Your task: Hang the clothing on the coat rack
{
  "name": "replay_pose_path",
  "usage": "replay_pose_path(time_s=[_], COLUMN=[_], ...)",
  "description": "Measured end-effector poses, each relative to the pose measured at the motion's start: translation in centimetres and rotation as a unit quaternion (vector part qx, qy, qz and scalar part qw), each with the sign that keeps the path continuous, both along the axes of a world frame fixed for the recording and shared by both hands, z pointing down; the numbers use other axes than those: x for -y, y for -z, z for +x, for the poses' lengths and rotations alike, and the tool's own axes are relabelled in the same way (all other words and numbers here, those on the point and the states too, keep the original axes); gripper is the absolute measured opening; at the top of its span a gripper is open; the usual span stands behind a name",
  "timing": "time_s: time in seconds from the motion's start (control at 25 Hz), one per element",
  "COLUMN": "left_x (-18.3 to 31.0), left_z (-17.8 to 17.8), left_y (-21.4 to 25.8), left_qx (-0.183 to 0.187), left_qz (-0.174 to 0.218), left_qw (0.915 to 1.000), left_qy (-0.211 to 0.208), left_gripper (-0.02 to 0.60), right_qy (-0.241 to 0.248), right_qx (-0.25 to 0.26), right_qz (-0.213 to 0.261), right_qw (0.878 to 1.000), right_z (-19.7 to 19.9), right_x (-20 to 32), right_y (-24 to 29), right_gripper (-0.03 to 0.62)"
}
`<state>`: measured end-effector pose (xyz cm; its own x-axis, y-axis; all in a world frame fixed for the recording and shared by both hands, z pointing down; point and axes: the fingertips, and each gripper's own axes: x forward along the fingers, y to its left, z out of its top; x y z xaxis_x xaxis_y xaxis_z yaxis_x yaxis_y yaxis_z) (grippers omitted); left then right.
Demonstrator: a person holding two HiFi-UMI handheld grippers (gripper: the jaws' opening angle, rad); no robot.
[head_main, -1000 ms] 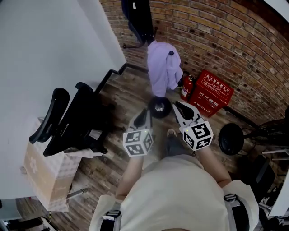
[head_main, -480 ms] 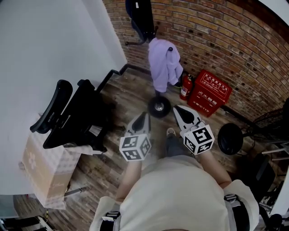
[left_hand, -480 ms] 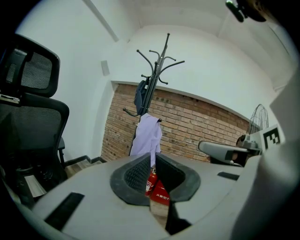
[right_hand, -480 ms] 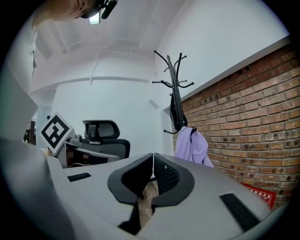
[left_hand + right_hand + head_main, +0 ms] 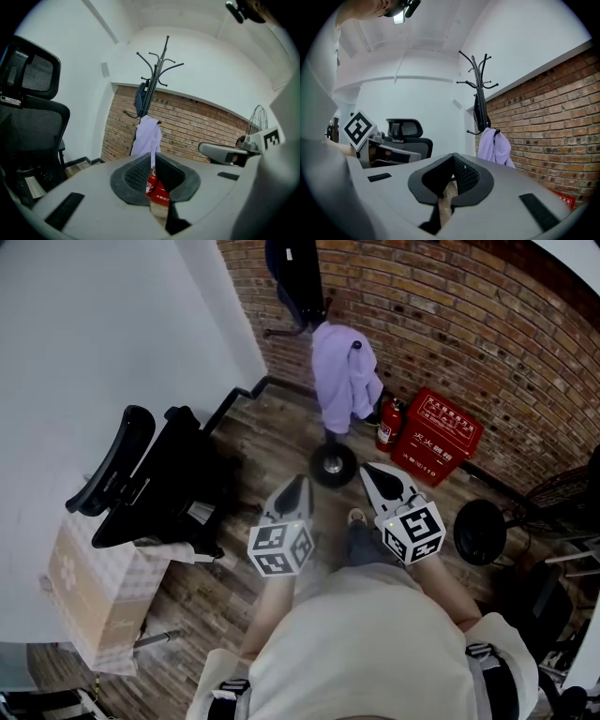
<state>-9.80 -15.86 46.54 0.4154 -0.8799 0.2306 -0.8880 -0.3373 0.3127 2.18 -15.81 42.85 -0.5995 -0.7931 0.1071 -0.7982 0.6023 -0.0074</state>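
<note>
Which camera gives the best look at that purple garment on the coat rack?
The head view: the purple garment shows whole, from above, draped on the coat rack. The right gripper view shows it side-on, its hem behind the right tool; the left gripper view shows it smaller, hem behind the left tool.

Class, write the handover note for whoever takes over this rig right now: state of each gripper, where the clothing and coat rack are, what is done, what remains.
Left gripper: shut, empty.
Right gripper: shut, empty. Both are held low in front of the person, well short of the rack.
Lavender garment: hanging from a hook of the coat rack, by the brick wall. A dark garment hangs higher up.
Done: the lavender garment looks hung.
Left: nothing obvious; perhaps check that it hangs securely.
</note>
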Motion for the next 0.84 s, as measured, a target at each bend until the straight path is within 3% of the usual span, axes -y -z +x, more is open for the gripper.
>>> replay_pose_path(time_s=[0.84], left_x=[0.77], left_z=[0.65], left_y=[0.26], left_qx=[-0.012], left_qz=[-0.001], left_qw=[0.9999], left_qy=[-0.010], left_gripper=[0.028], right_qy=[-0.002], right_qx=[0.006], right_qz=[0.003], right_qw=[1.000], right_z=[0.13], right_x=[0.76], right_y=[0.00], right_gripper=[0.000])
